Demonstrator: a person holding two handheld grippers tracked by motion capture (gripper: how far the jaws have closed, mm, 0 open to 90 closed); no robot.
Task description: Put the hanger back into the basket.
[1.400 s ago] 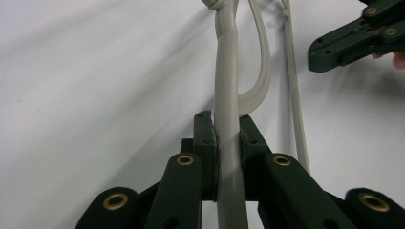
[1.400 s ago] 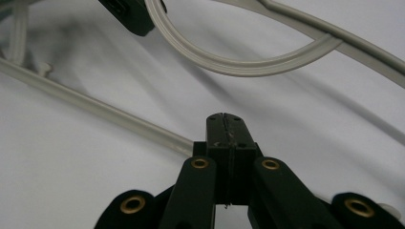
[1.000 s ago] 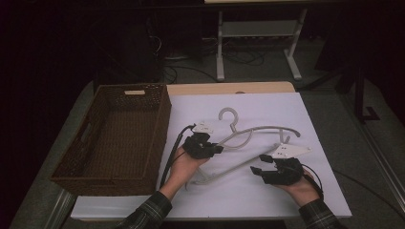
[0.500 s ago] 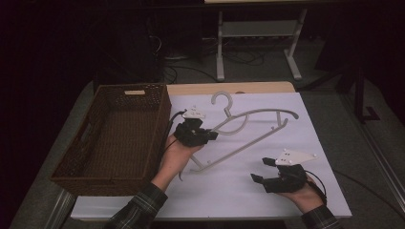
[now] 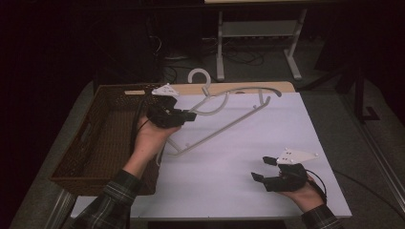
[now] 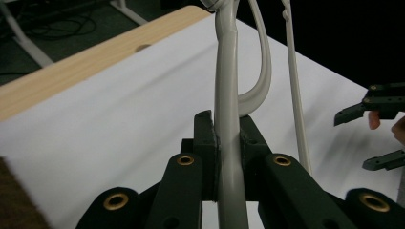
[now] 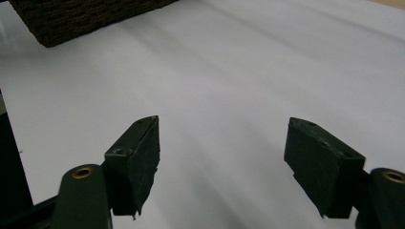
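Note:
A pale grey plastic coat hanger (image 5: pixel 224 107) is lifted above the white sheet, its hook toward the far edge. My left gripper (image 5: pixel 191 116) is shut on one of the hanger's arms, close to the basket's right wall. In the left gripper view the hanger arm (image 6: pixel 228 119) runs straight up between the closed jaws of that gripper (image 6: pixel 228 136). My right gripper (image 5: pixel 261 169) rests near the front right of the sheet, open, with nothing between its fingers. Its own view shows the wide-open right gripper (image 7: pixel 222 143) over bare white surface.
A dark woven basket (image 5: pixel 90 143) stands on the left of the table, its corner (image 7: pixel 90 19) visible in the right gripper view. A white sheet (image 5: pixel 286 124) covers the wooden tabletop (image 5: pixel 248 87). A metal stand (image 5: pixel 258 33) and cables lie on the floor beyond.
My left gripper has carried the hanger up and away toward the far left, near the basket. My right gripper has let go of it and drawn back toward the front right.

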